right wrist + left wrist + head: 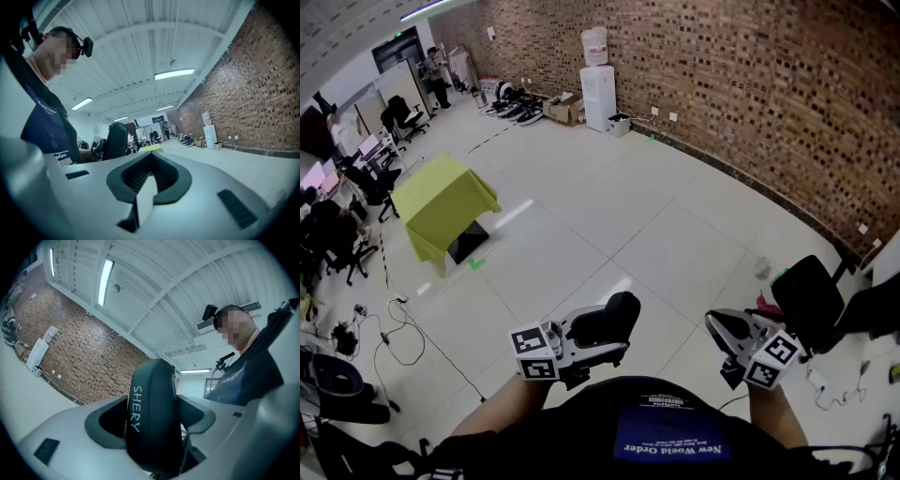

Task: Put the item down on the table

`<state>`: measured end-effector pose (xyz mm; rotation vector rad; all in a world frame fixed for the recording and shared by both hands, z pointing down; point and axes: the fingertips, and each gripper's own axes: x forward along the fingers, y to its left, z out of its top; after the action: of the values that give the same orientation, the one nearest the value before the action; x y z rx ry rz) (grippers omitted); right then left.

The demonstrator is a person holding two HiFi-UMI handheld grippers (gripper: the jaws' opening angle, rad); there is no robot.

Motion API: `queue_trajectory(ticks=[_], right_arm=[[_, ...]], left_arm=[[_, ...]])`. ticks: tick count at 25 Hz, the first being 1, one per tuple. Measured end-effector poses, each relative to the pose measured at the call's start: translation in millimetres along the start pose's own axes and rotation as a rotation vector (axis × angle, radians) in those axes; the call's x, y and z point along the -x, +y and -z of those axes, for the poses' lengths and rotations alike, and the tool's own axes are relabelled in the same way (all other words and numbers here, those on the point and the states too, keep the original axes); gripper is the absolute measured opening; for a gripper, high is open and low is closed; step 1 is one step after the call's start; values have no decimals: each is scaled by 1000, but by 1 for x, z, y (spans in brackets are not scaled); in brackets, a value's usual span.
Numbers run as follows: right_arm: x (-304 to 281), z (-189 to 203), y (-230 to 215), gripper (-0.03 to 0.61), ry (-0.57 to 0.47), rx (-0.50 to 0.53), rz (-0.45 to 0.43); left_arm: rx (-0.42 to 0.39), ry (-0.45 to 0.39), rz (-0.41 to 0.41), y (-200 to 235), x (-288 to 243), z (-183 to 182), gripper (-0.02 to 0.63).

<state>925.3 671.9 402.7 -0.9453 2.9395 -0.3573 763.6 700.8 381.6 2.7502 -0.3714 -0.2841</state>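
A black oval case point(612, 319) with white lettering on its edge is held in the air in front of my chest. My left gripper point(602, 339) is shut on it, a pad on each broad side. In the left gripper view the case point(152, 418) stands on edge between the grey fingers point(70, 427) and fills the gap. My right gripper point(724, 330) hovers to the right at about the same height, shut and with nothing in it. In the right gripper view its pads point(140, 180) meet, and the case point(116, 140) shows beyond them. A table under a yellow-green cloth point(441, 199) stands far off to the left.
White tiled floor lies below me. A brick wall point(741, 84) runs along the right, with a water dispenser point(598, 84) against it. A black office chair point(811, 298) stands close at the right. Cables point(394, 328) trail at the left near desks and chairs.
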Motion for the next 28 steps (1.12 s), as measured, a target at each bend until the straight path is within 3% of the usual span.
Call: queue_trajectory(ticks=[17, 28], right_arm=[[112, 2, -66, -12, -5, 31, 82], [74, -5, -101, -12, 12, 12, 101]], left_arm=[[32, 29, 75, -25, -117, 40, 334], [59, 26, 95, 30, -123, 23, 334]])
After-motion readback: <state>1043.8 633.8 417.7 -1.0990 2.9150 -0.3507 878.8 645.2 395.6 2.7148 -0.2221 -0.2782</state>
